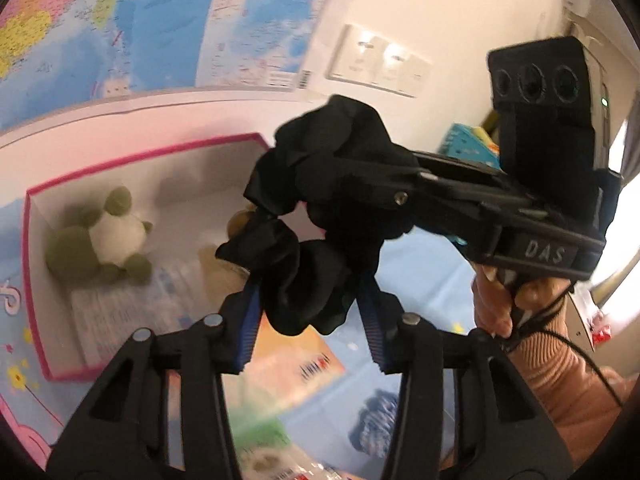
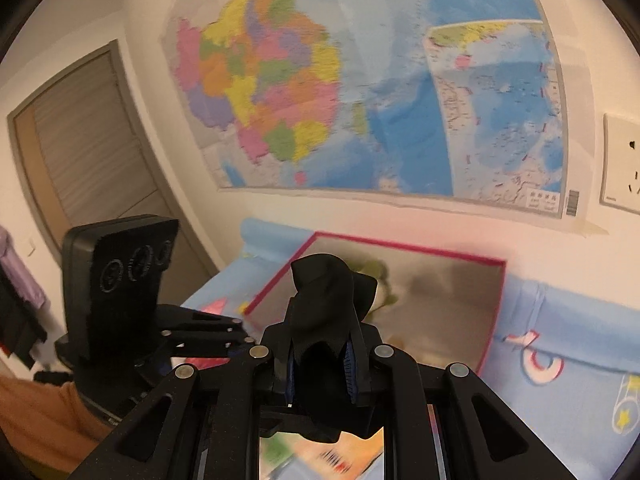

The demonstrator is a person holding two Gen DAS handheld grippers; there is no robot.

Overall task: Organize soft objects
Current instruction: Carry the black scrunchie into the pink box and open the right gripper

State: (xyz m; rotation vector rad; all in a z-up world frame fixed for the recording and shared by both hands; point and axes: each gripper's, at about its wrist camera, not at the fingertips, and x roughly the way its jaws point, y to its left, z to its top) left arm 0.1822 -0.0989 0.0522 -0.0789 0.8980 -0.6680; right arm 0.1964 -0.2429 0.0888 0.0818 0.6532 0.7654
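A black scrunchie (image 1: 320, 216) hangs in the air above the pink-rimmed box (image 1: 36, 280). My right gripper (image 1: 356, 184) comes in from the right and is shut on the scrunchie's upper part; in the right wrist view the black cloth (image 2: 324, 312) is pinched between its blue pads. My left gripper (image 1: 314, 300) stands around the scrunchie's lower loop, its blue pads (image 1: 250, 320) apart on either side of the cloth. A green and white plush toy (image 1: 104, 240) lies inside the box.
The box sits on a blue patterned cover (image 2: 560, 360) against a white wall with a map (image 2: 360, 80). A blue-white scrunchie (image 1: 376, 420) and printed packets (image 1: 296, 360) lie below. A blue basket (image 1: 468, 144) stands at the right.
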